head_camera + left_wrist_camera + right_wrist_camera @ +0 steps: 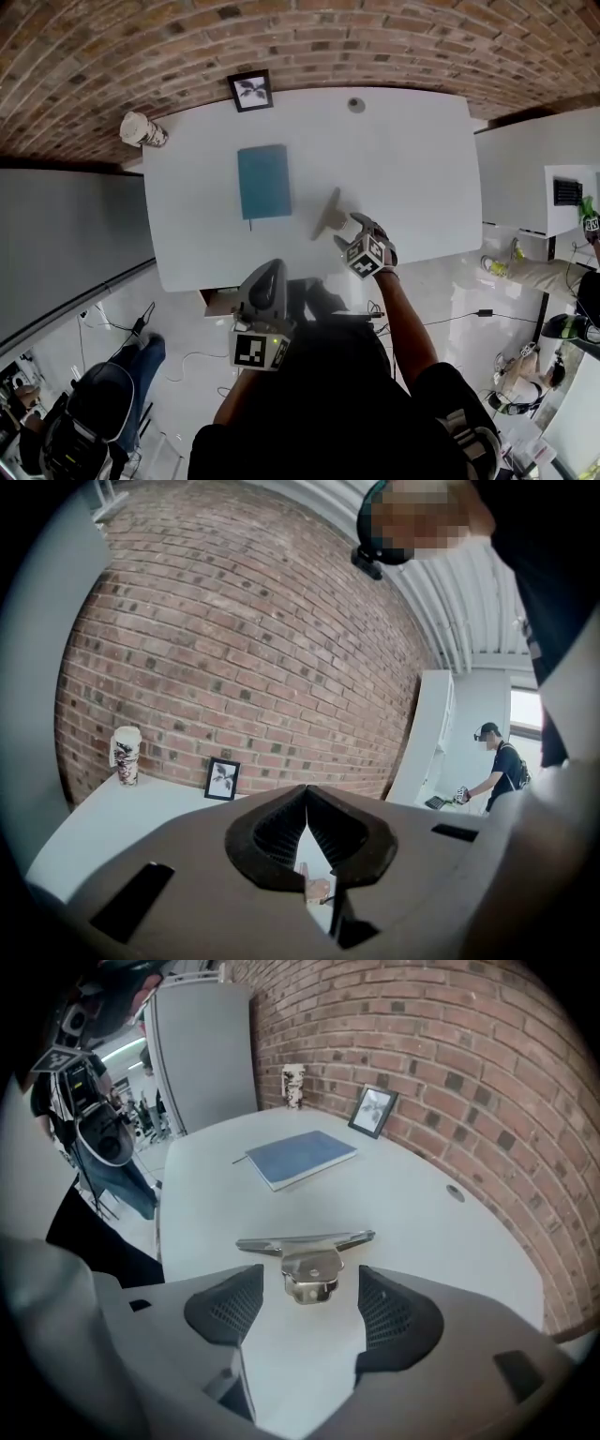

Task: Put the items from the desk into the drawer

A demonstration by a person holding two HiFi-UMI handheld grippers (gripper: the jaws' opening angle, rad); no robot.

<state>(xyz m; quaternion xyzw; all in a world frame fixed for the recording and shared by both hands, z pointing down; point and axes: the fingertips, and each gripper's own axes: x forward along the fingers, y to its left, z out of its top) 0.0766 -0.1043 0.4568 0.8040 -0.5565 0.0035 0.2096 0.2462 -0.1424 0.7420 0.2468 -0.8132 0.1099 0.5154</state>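
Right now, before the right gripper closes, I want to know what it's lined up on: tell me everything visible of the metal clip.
The metal clip is shiny silver, apparently steel: a long flat bar across the top and a short folded body below it with a small hole. It rests on the white desk, level with the tips of the right gripper, whose jaws stand apart on either side without touching it. Nothing else touches it.
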